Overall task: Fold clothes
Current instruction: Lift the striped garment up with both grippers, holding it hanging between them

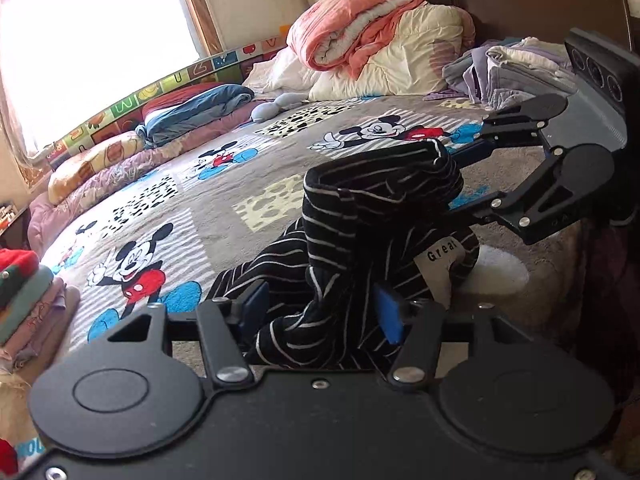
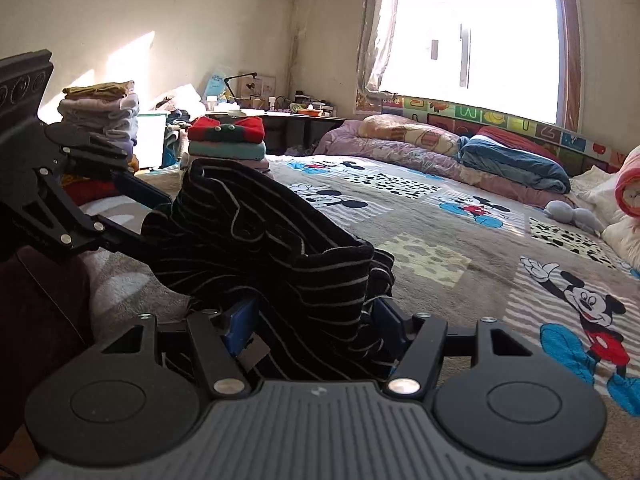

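A finished stack of folded clothes point(image 1: 24, 304) is sitting off to the left of the left gripper point(image 1: 320, 314), whose jaws are standing apart with the black striped garment point(image 1: 360, 232) bunched loosely between them. The right gripper point(image 2: 310, 322) is likewise gaping around the same cloth. Judging by that, this fold is being released; the crumpled pile point(image 1: 508, 68) beyond the right gripper is waiting.

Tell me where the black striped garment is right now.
The black striped garment is bunched on the cartoon-mouse blanket near the bed's edge, between both grippers' blue pads.
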`<state>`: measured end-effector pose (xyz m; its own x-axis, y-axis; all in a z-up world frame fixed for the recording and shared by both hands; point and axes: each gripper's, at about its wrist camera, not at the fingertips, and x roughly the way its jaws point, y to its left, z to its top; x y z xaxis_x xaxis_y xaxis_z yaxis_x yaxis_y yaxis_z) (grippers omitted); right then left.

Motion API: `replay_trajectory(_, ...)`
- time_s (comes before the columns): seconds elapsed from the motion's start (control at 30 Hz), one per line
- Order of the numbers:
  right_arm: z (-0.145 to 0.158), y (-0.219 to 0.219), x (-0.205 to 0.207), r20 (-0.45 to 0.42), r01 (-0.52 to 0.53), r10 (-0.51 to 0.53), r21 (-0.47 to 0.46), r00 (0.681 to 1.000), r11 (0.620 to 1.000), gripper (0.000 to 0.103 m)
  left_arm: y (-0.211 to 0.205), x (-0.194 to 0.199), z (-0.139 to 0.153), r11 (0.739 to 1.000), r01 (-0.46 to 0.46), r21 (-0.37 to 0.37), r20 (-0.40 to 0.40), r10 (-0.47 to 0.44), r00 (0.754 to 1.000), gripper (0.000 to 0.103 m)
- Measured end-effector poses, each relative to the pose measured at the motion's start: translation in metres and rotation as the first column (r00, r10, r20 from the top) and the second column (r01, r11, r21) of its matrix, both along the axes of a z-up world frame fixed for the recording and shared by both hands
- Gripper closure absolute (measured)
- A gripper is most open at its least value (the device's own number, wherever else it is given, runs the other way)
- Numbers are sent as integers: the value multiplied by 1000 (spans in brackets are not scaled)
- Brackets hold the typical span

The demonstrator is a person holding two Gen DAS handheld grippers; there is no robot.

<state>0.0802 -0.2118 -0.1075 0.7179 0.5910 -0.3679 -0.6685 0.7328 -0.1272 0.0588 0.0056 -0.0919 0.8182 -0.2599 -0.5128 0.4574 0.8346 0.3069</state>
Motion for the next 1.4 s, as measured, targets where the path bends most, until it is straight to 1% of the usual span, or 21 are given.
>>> replay_trajectory(0.1,1,4,-2,22,11,-10,-52,1000,999,43,-6,5,-3,999,15,33,2,-15,1000,47)
replay_trajectory(0.13,2,6,-2,21,10,-9,-62,1000,998,46,-8,7,-5,999,19,47,-4,-19,1000,63)
replay_trajectory(0.17,3,8,-1,23,8,-6,-74,1000,997,48,-10,9,-6,998,9,59,-9,-9,1000,76)
replay_trajectory(0.2,4,11,1,24,5,-3,-85,1000,996,56,-10,10,-7,998,-4,65,-16,5,1000,88)
replay_trajectory(0.23,5,14,1,33,8,-5,-101,999,995,65,-9,9,-5,998,-10,62,-10,11,1000,89)
replay_trajectory(0.3,11,17,-2,62,20,-13,-123,998,992,74,-5,5,1,999,-11,47,7,11,1000,90)
replay_trajectory(0.4,27,14,-3,86,38,-29,-107,996,993,81,-2,2,18,998,-9,56,53,6,999,90)
replay_trajectory(0.53,57,9,-2,102,43,-35,-75,994,996,87,3,5,46,997,-10,77,112,2,994,90)
replay_trajectory(0.6,76,7,-3,119,38,-30,-66,992,997,88,6,6,61,996,-7,85,141,-6,990,90)
replay_trajectory(0.67,97,6,-4,142,33,-24,-61,990,998,88,9,6,76,997,2,76,164,-14,986,90)
replay_trajectory(0.83,150,1,-10,210,34,-22,-54,977,998,88,21,5,119,1000,30,1,204,-29,978,90)
replay_trajectory(0.9,169,-1,-13,240,36,-19,-66,971,997,88,23,4,135,999,36,-5,229,-34,973,90)
replay_trajectory(1.0,195,-3,-17,276,35,-12,-80,961,996,89,24,1,162,999,49,1,267,-47,962,91)
replay_trajectory(1.1,220,-3,-19,305,33,-5,-89,952,995,89,24,-2,184,998,56,31,301,-62,952,91)
replay_trajectory(1.3,256,-4,-19,338,20,9,-81,941,996,89,27,-6,215,995,70,76,337,-91,937,91)
replay_trajectory(1.4,271,-6,-18,343,2,24,-74,939,997,89,31,-7,225,993,88,73,339,-108,934,91)
